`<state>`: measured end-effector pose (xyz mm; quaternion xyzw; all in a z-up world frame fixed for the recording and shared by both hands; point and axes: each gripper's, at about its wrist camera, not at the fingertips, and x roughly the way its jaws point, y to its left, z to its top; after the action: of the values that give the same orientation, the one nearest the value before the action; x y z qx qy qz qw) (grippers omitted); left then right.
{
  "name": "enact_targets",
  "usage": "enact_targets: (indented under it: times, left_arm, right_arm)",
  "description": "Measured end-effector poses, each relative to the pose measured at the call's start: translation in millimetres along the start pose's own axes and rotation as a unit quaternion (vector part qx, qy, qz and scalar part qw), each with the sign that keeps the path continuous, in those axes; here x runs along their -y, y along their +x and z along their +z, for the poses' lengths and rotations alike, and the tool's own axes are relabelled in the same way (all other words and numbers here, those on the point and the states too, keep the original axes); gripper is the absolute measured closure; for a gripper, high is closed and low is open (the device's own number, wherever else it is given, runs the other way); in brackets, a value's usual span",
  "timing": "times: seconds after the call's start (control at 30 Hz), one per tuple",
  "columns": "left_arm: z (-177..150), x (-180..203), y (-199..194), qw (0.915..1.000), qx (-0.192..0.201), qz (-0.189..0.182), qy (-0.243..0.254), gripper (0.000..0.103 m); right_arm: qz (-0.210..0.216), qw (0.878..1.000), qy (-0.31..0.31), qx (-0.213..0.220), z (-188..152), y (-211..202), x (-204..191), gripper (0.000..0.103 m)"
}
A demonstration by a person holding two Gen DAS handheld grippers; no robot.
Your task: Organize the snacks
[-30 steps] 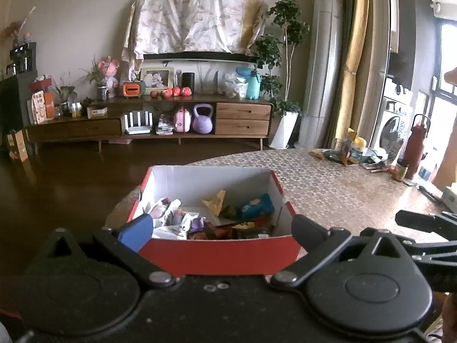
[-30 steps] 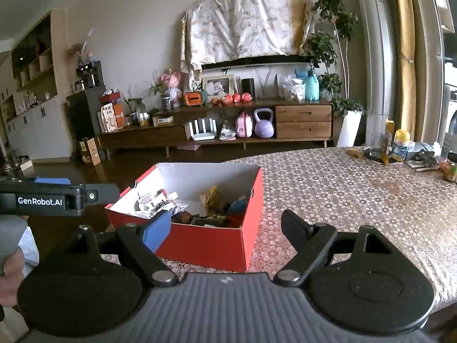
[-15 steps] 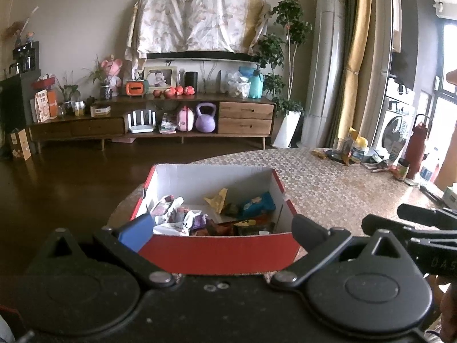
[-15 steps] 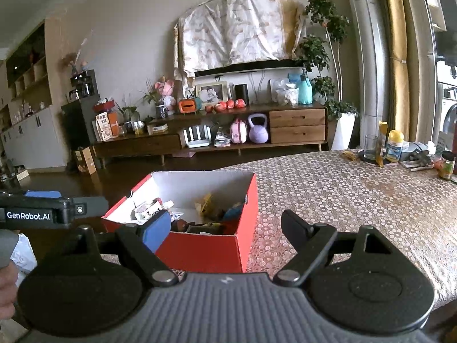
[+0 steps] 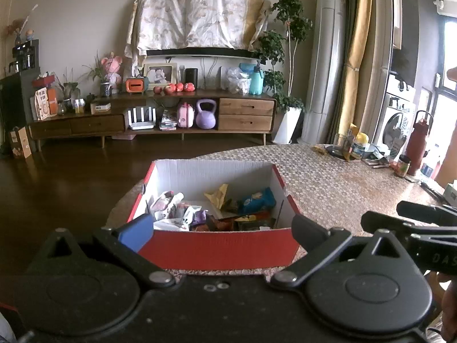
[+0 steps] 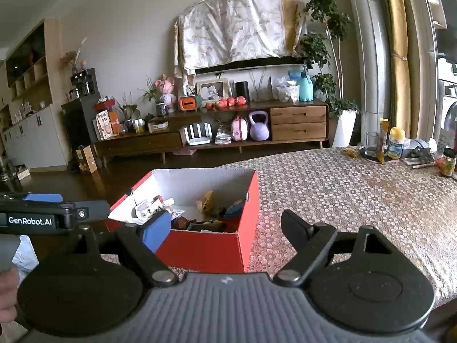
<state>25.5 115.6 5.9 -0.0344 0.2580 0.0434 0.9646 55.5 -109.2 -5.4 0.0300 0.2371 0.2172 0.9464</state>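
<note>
Red cardboard box, open-topped with a white interior, standing at the near left end of the table, close to the table's left edge. Its long axis runs near to far. Inside, a loose heap of snack packets covers the floor of the box, among them a blue packet at far right and a yellow wrapper toward the back; individual packets are hard to separate at this resolution. Left gripper: fingers spread wide, holding nothing, poised just short of the near red wall, with the box dead ahead between the fingertips. Right gripper: likewise spread wide and empty, with the box ahead and to its left. The left gripper is judged the nearer and better aligned; a straight forward-and-down reach over the near wall would meet the heap.
</note>
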Motion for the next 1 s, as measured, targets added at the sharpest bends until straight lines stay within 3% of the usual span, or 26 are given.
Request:
enact_targets:
  times: [1.0]
  left_arm:
    - [12, 6, -5, 0.9996, -0.015, 0.021, 0.012, 0.000]
  right_arm:
    - [-0.004, 1.000, 0.002, -0.009, 8, 7, 1, 0.018]
